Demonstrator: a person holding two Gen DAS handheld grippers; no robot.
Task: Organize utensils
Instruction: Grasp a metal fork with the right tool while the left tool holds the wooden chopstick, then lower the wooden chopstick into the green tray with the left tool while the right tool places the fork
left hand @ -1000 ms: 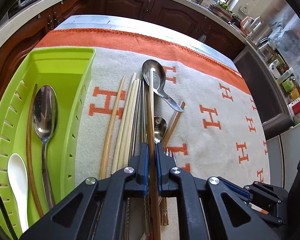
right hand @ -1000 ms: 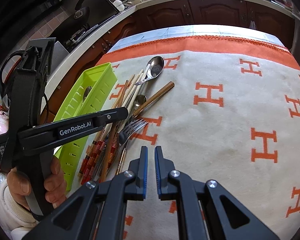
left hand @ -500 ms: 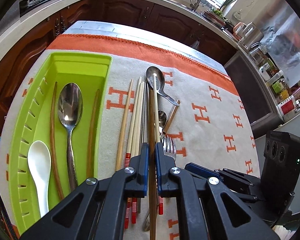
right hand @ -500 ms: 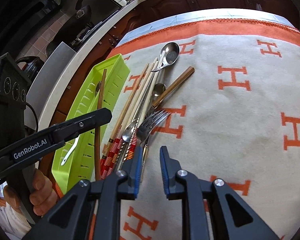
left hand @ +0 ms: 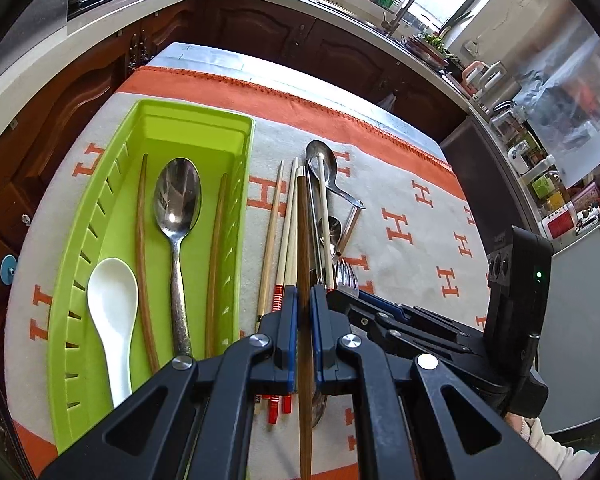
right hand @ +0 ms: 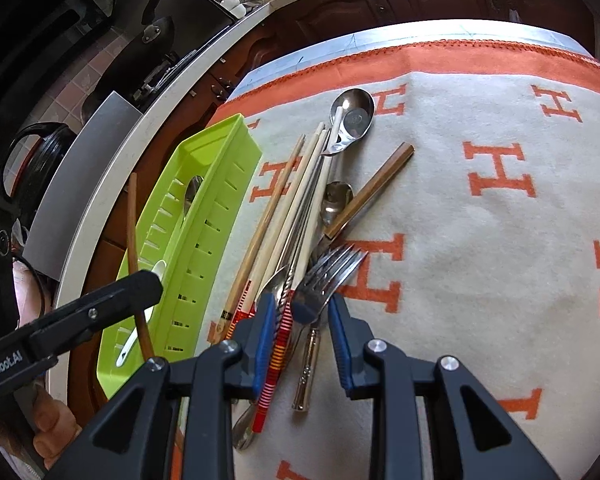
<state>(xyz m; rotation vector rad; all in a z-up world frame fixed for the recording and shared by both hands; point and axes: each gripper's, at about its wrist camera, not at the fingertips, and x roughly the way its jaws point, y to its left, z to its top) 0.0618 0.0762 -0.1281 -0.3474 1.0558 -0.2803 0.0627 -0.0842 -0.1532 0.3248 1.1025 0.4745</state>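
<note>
My left gripper is shut on a brown wooden chopstick and holds it lifted above the utensil pile; it shows in the right wrist view beside the green tray. The green tray holds a steel spoon, a white spoon and two brown chopsticks. My right gripper is open, its jaws on either side of a steel fork and red-striped chopsticks in the pile.
The pile on the H-patterned cloth also holds pale chopsticks, a large spoon, a small spoon and a brown-handled utensil. Kitchen counter and dark cabinets lie beyond the table.
My left gripper has risen and pulled back with the brown chopstick. My right gripper has opened wider and moved forward to the fork in the pile.
</note>
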